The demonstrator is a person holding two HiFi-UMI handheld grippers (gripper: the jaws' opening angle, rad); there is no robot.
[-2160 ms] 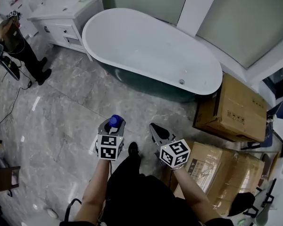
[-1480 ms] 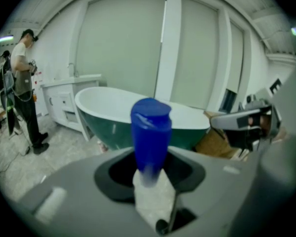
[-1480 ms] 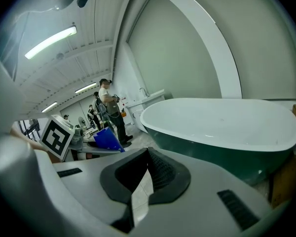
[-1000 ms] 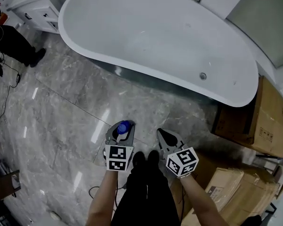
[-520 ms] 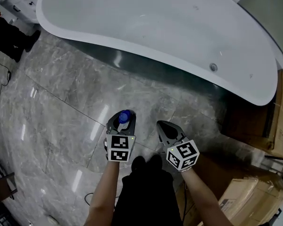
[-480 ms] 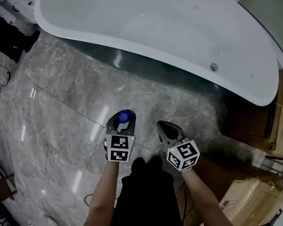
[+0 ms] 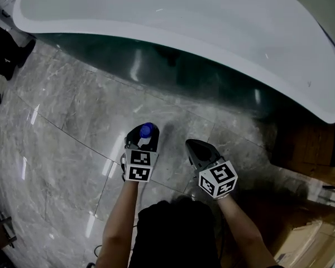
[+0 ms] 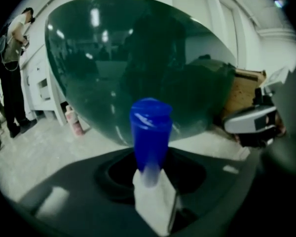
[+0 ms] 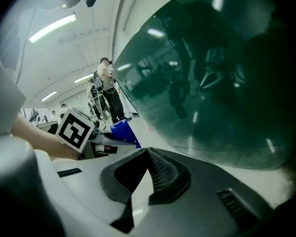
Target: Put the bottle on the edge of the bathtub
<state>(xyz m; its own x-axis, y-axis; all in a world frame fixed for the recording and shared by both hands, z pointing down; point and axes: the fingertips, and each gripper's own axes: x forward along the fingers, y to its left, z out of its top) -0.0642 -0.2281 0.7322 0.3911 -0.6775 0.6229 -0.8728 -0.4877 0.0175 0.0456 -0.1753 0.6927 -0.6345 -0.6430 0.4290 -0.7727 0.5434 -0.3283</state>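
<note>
A white bottle with a blue cap (image 7: 146, 130) stands upright in my left gripper (image 7: 143, 133), which is shut on it. In the left gripper view the blue cap (image 8: 150, 130) rises between the jaws, with the white body below it. The bathtub has a white rim (image 7: 173, 38) and a dark green outer wall (image 8: 138, 58), and it stands just ahead of both grippers. My right gripper (image 7: 194, 148) hangs beside the left one, shut and holding nothing; its ribbed pads meet in the right gripper view (image 9: 149, 172). The tub wall (image 9: 222, 73) fills that view.
I stand on a grey marble floor (image 7: 61, 121). Cardboard boxes (image 7: 318, 155) sit to the right of the tub's end. A person (image 8: 12, 68) stands at the far left by a white cabinet (image 8: 39, 83), with a small bottle (image 8: 74, 122) on the floor nearby.
Both grippers and the camera have moved closer to the bathtub, whose green wall now looms just ahead. The bottle stays in the left gripper; the right stays shut.
</note>
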